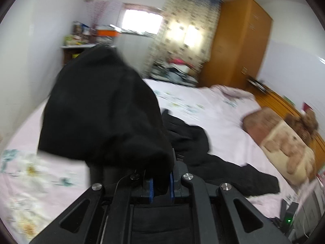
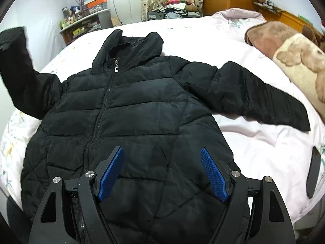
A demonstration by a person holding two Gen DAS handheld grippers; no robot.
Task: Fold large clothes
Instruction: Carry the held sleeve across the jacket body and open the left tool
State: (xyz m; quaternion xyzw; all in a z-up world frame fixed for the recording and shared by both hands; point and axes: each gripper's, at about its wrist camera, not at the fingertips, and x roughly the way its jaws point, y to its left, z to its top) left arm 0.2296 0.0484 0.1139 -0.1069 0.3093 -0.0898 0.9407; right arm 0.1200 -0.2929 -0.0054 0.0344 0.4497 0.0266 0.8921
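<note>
A black quilted puffer jacket (image 2: pixel 130 109) lies front up, zipped, on a pink bed (image 2: pixel 254 142), hood toward the far side. Its right sleeve (image 2: pixel 264 99) lies spread out flat. Its left sleeve (image 2: pixel 18 69) is raised off the bed. My left gripper (image 1: pixel 161 185) is shut on that black sleeve (image 1: pixel 101 109), which bulges up and hides the fingertips. My right gripper (image 2: pixel 162 158) is open and empty, hovering over the jacket's lower front, blue pads (image 2: pixel 213 174) wide apart.
Brown and cream pillows (image 2: pixel 294 57) lie at the bed's right. A cluttered shelf (image 2: pixel 81 24) stands against the far left wall, a wooden wardrobe (image 1: pixel 239 40) at the far right. A dark flat object (image 2: pixel 313 170) lies near the bed's right edge.
</note>
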